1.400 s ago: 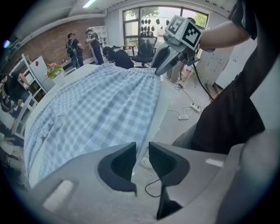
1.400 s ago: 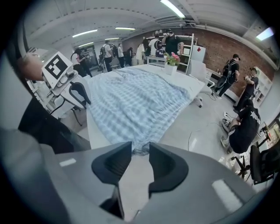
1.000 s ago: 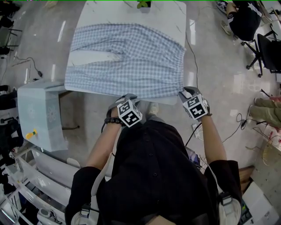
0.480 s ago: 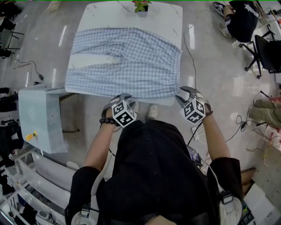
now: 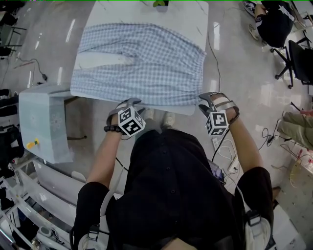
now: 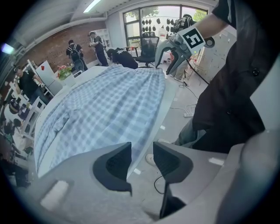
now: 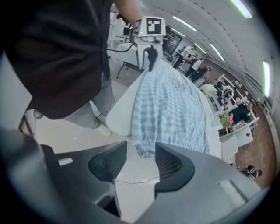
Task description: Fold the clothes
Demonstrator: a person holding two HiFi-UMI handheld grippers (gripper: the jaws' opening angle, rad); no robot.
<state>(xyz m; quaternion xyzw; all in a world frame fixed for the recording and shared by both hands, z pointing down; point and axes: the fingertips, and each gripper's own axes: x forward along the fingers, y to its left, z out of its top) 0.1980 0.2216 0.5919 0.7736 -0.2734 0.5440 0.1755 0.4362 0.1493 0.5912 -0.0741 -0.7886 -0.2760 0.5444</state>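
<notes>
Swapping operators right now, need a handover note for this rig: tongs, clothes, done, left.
Open, just been opening, nothing between them: left tongs and right tongs. Both sit at the near edge of the table.
The checked trousers lie spread flat on it, near side reaching that edge.
Done: laid out; no fold visible.
Left: all the folding.

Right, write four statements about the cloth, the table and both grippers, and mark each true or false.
1. The checked garment lies spread flat on the white table. True.
2. The left gripper clamps the garment's near edge. False: its jaws stand apart, have just been opening, and nothing is between them.
3. The right gripper is shut on the waistband. False: its jaws are apart, have just been opening, and hold nothing.
4. A plant stands at the table's far edge. True.
</notes>
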